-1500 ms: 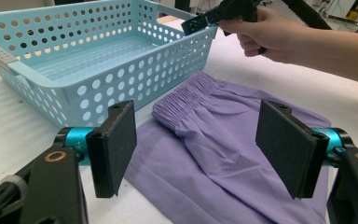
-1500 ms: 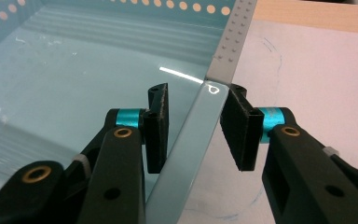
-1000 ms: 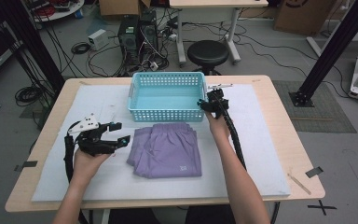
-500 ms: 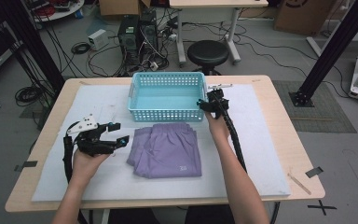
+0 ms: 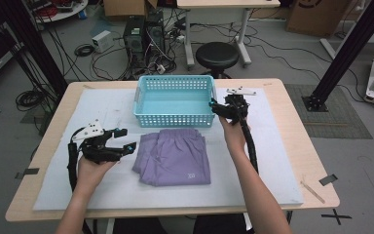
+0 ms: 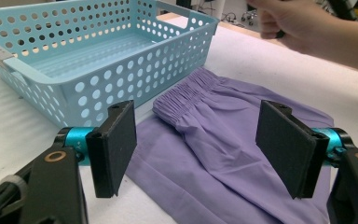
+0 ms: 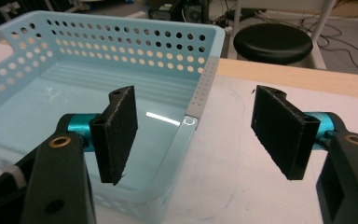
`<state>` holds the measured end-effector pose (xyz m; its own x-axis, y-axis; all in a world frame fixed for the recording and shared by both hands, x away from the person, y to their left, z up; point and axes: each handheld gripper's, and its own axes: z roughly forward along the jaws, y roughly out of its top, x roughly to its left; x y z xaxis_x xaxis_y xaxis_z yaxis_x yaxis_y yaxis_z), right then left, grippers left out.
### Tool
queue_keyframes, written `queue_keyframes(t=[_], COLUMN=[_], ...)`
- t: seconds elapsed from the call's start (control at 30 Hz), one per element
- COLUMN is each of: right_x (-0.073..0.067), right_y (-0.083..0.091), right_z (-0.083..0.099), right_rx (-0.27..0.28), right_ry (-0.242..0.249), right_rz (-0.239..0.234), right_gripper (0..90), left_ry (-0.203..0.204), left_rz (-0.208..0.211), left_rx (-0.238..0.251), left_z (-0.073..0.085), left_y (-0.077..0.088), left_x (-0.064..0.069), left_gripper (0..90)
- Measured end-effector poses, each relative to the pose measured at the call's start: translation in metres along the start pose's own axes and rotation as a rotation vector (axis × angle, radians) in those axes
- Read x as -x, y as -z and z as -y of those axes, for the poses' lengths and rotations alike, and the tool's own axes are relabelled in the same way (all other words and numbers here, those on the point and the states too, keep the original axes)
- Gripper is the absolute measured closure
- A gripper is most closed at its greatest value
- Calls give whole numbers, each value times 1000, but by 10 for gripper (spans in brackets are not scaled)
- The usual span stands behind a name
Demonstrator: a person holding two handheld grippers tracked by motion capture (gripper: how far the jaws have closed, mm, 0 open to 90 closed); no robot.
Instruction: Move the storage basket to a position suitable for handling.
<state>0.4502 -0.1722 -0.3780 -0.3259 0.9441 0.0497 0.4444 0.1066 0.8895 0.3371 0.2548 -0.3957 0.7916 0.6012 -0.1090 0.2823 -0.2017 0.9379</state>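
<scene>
Hovering over the near right corner of the perforated light-blue plastic basket (image 5: 175, 101), the right gripper (image 5: 215, 107) has just been opening its jaws, which stand wide and straddle the basket's rim without touching it. The left gripper (image 5: 126, 141), wide open and empty, faces the folded purple shorts (image 5: 173, 156) just ahead.

This was a lab or workshop, not a home. Beyond the table's (image 5: 292, 146) far edge stood computer towers (image 5: 145, 34), tangled cables (image 5: 78, 51) on the floor, a black stool (image 5: 217, 56) and cardboard boxes (image 5: 316, 14). Black frame struts (image 5: 350, 48) rose at both sides.
</scene>
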Motion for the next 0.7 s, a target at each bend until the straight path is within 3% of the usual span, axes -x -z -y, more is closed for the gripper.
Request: queue_keyframes(t=[0.5, 0.7], right_x=[3, -5], right_y=[57, 72], right_z=[37, 57], right_rx=[17, 17], right_ry=[42, 72], right_rz=[-88, -85], right_gripper=[282, 262], left_ry=[-8, 27], left_rz=[0, -10], left_rx=[2, 15], left_z=[0, 6], left_y=[-9, -10], left_x=[10, 13], left_gripper=[289, 286])
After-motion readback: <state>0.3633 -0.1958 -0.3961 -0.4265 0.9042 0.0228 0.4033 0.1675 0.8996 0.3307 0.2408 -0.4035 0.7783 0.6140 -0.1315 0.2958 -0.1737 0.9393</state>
